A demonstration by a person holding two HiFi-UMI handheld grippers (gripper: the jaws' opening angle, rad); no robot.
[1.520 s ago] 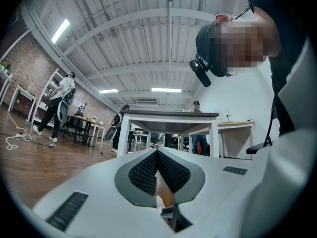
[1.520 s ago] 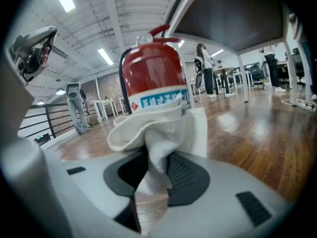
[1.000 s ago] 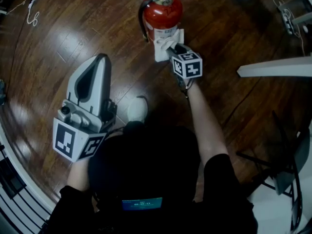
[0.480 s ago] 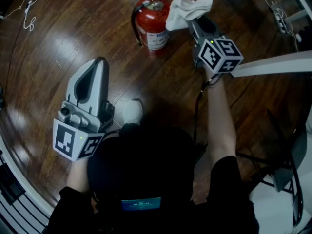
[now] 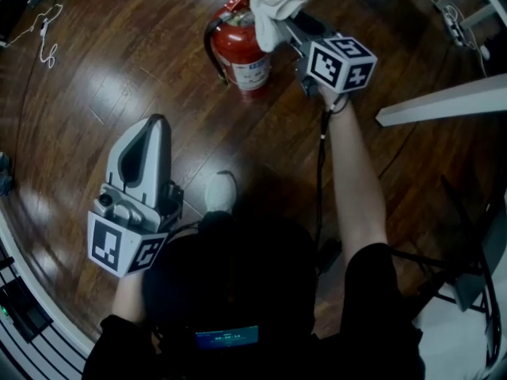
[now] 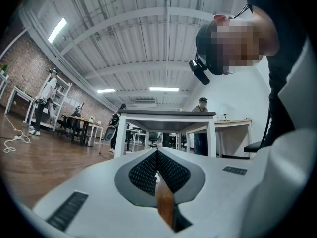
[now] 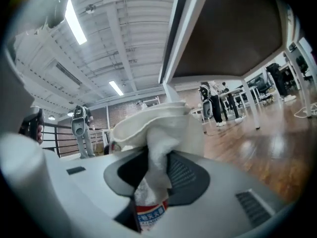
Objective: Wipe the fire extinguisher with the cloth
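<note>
A red fire extinguisher (image 5: 238, 47) stands upright on the dark wooden floor at the top of the head view. A white cloth (image 5: 277, 2) hangs bunched over its upper right side, pinched in my right gripper (image 5: 291, 20). In the right gripper view the cloth (image 7: 159, 133) rises from between the jaws, and the extinguisher's label (image 7: 149, 215) shows in the gap below. My left gripper (image 5: 155, 127) is held low at the left, far from the extinguisher. Its jaws are pressed together with nothing in them, as the left gripper view (image 6: 157, 153) shows.
A white table edge (image 5: 444, 101) juts in from the right. Cables (image 5: 46, 34) lie on the floor at the top left and a power strip (image 5: 453, 16) at the top right. My white shoe (image 5: 222, 192) is below the extinguisher. A chair frame (image 5: 467, 283) stands at the lower right.
My right gripper lifted the cloth off the extinguisher's front, swung it up to the right, then brought it left against the extinguisher's top. The left gripper barely moved.
</note>
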